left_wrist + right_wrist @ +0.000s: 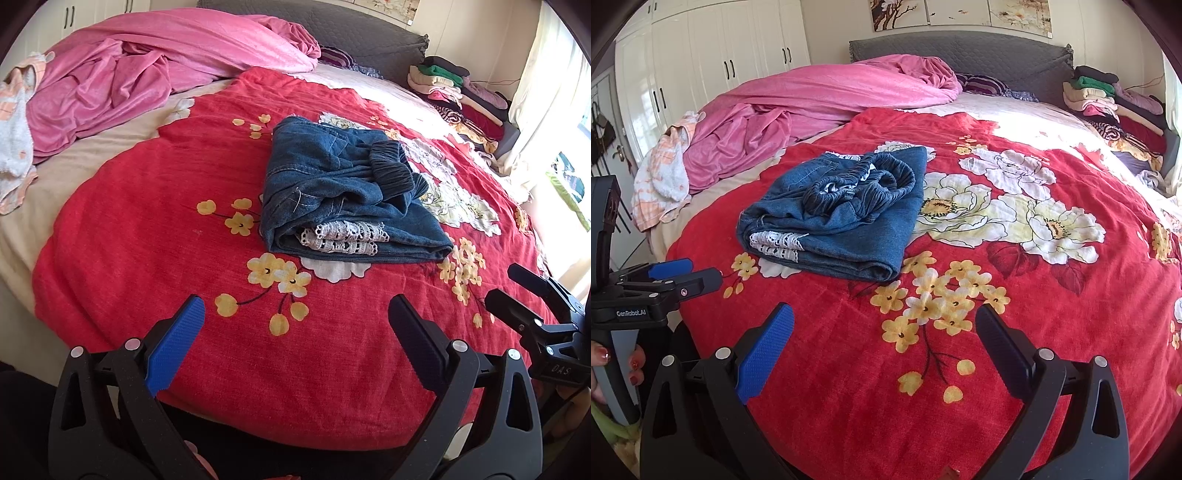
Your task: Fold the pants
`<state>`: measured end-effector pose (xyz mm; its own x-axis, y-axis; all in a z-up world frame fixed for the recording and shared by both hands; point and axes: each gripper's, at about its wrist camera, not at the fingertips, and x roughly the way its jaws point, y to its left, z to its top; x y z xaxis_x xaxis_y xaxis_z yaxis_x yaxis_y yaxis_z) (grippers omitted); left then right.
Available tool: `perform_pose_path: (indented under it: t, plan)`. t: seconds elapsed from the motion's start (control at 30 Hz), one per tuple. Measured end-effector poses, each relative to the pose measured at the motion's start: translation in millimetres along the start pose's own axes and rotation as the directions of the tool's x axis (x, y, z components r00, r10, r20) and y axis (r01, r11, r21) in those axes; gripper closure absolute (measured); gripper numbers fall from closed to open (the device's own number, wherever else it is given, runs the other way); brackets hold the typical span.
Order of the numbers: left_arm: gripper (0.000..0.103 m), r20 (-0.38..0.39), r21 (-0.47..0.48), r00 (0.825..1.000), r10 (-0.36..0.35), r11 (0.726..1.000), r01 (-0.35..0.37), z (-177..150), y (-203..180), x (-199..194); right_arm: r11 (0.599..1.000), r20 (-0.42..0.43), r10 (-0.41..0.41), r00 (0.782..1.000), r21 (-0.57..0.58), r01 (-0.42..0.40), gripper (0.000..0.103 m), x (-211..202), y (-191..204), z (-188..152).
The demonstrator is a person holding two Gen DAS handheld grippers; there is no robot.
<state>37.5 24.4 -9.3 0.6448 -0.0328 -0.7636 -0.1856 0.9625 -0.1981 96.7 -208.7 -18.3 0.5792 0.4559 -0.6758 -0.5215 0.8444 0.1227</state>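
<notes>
The blue denim pants (pixel 343 192) lie folded into a compact bundle on the red flowered blanket (pixel 184 258), elastic waistband on top and white lace trim at the near edge. They also show in the right wrist view (pixel 842 214). My left gripper (pixel 295 332) is open and empty, held back over the blanket near the bed's front edge, well short of the pants. My right gripper (pixel 884 339) is open and empty, likewise short of the pants. Each gripper shows at the side of the other's view: the right (pixel 532 295), the left (pixel 683 277).
A pink quilt (pixel 820 107) is heaped at the back left with a white and orange towel (pixel 665 173). A stack of folded clothes (pixel 1108 103) sits at the back right by the grey headboard (pixel 960 48). White wardrobes (pixel 720 66) stand at the left.
</notes>
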Motion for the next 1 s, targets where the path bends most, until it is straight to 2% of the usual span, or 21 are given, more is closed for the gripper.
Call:
perform_pose_path:
  t: [1.0]
  plan:
    - [0.010, -0.004, 0.019, 1.000, -0.019, 1.000, 0.019, -0.4, -4.5, -1.7, 1.000, -0.010, -0.010, 1.000, 0.015, 0.010, 0.005, 2.1, -4.9, -0.9]
